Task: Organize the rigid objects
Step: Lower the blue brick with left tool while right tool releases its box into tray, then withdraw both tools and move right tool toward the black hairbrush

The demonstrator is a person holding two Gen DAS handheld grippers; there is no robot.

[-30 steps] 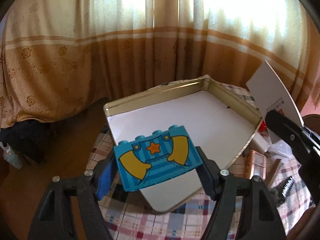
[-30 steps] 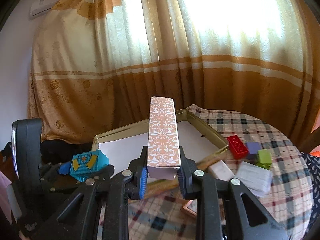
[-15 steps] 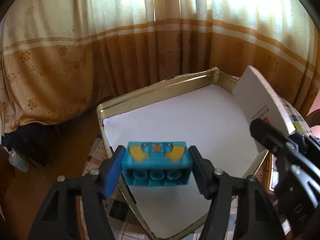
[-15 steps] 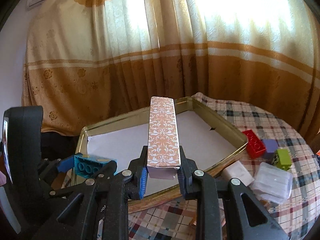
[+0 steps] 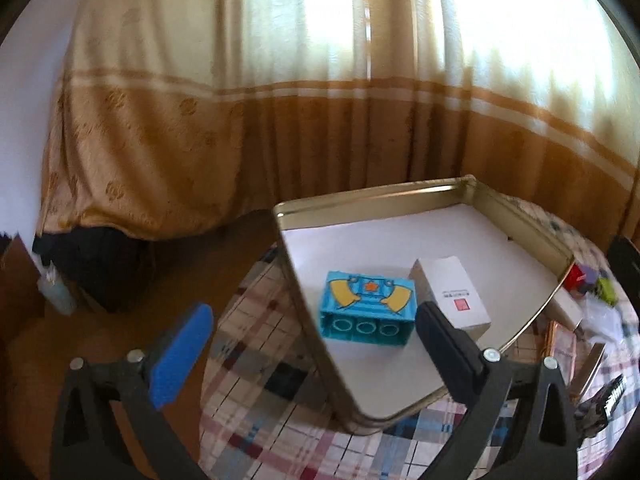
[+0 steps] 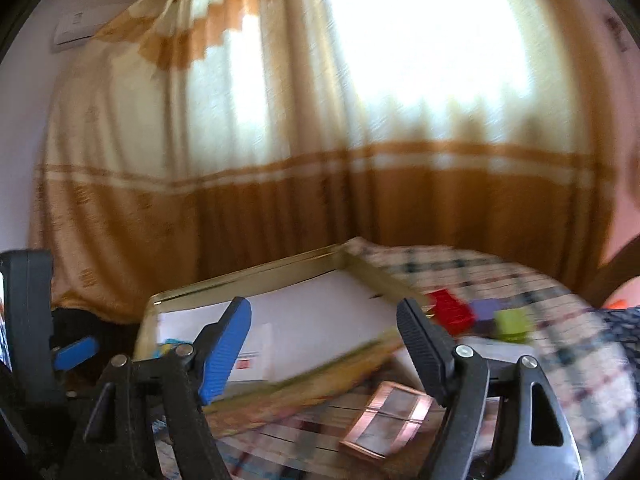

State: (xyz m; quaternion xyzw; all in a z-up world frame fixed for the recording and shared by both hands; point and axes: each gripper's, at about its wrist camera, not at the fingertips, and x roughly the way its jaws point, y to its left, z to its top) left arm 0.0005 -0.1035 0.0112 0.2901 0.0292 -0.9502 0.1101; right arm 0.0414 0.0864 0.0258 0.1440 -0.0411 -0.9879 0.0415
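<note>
Both grippers' jaws are opening, empty; right gripper (image 6: 324, 340) view blurs the tin tray (image 6: 360, 270), left gripper (image 5: 312, 340) finger overlaps white box (image 5: 452, 292)

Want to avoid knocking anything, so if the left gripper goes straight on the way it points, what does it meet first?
Probably the blue toy brick with yellow arms, lying in the gold metal tray between the left gripper's opening jaws. Depth is unclear; the white box sits just right of that line.
</note>
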